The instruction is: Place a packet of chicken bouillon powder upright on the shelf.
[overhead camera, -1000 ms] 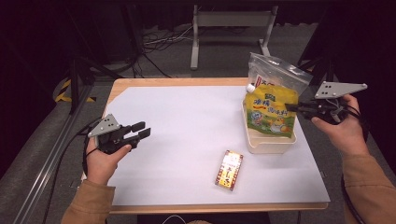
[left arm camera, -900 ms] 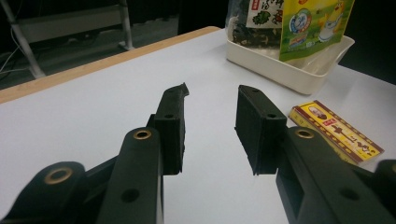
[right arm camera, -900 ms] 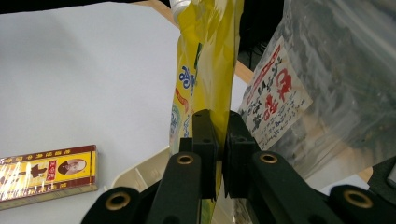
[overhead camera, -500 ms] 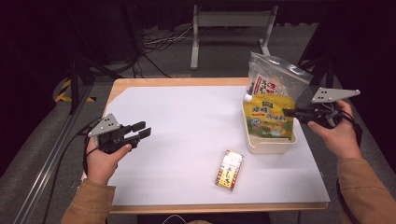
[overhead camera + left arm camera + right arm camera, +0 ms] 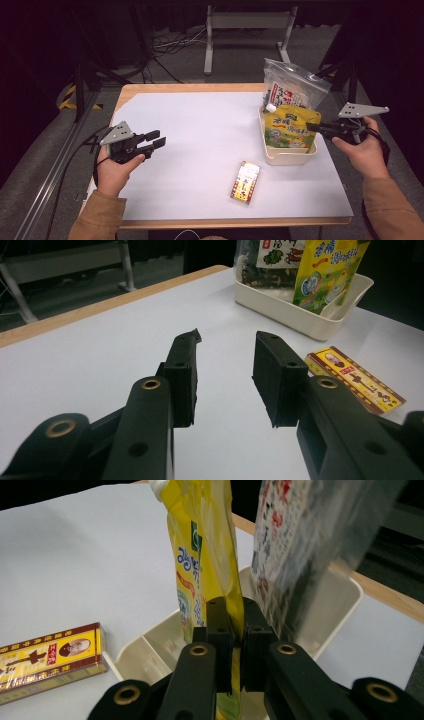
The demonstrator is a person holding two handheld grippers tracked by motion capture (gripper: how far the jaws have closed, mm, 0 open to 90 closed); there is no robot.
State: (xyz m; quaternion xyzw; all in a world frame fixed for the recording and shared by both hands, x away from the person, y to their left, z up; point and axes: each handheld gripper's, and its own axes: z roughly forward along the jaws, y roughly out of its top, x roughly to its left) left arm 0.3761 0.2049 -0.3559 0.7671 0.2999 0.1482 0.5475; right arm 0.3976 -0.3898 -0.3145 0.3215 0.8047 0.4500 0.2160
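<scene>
Lowering the yellow pouch straight into the cream bin should keep it clear of the clear bag behind. Right tongs pinch the pouch edge, nearly closed. Left tongs hover wide apart, empty, above the surface; a box lies between.
</scene>
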